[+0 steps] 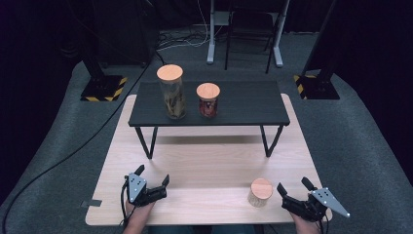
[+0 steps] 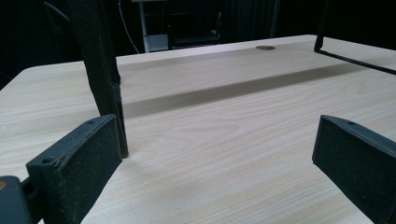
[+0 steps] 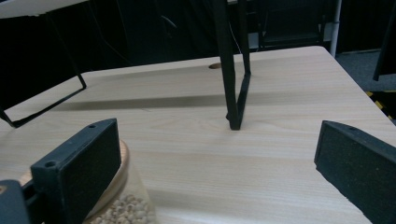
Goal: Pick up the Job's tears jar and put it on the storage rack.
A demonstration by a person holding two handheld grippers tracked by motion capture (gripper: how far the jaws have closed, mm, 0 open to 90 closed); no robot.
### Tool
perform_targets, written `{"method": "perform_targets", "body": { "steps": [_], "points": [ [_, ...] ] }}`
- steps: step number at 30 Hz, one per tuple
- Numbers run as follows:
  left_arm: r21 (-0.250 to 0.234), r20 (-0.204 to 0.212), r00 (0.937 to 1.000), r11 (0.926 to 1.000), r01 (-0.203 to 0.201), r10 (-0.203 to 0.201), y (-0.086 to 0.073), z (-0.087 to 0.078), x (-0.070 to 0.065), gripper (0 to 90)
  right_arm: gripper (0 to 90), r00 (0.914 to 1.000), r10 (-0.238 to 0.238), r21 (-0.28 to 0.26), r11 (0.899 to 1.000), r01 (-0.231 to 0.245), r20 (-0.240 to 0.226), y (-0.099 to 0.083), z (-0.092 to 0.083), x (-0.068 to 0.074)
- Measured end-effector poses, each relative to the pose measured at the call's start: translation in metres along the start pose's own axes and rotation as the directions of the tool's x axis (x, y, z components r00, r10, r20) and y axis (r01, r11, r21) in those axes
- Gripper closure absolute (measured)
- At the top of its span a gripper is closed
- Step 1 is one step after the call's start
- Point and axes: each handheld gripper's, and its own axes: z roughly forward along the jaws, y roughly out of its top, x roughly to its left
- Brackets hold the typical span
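Both hands at rest, right gripper (image 1: 290,191) and left gripper (image 1: 152,176) spread wide; next, probably closing on the small jar (image 1: 260,192).

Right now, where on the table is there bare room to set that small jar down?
The widest bare patch is the light tabletop between the left gripper and the small jar, in front of the black riser's legs. The riser top is bare right of the red jar; its left holds the tall jar.

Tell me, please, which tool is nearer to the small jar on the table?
Right. The right tool sits just beside the small jar, open; the left tool is far across the table.
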Motion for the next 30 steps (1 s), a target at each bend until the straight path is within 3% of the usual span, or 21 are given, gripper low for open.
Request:
{"method": "perform_targets", "body": {
  "steps": [11, 17, 30],
  "points": [
    [0.000, 0.001, 1.0000, 1.0000, -0.002, 0.002, 0.000, 0.000, 0.000, 0.7, 0.0, 0.9986, -0.012, -0.009, 1.000, 0.011, -0.052, 0.001, -0.007, 0.013],
    [0.001, 0.000, 1.0000, 1.0000, -0.002, 0.002, 0.000, 0.000, 0.000, 0.7, 0.0, 0.9976, -0.038, 0.004, 0.999, 0.038, -0.057, -0.001, -0.010, 0.020],
    [0.003, 0.002, 1.0000, 1.0000, 0.000, 0.000, 0.000, 0.000, 0.000, 0.8, 0.0, 0.9954, -0.050, -0.001, 0.999, 0.050, -0.082, -0.002, -0.012, 0.027]
  ]
}}
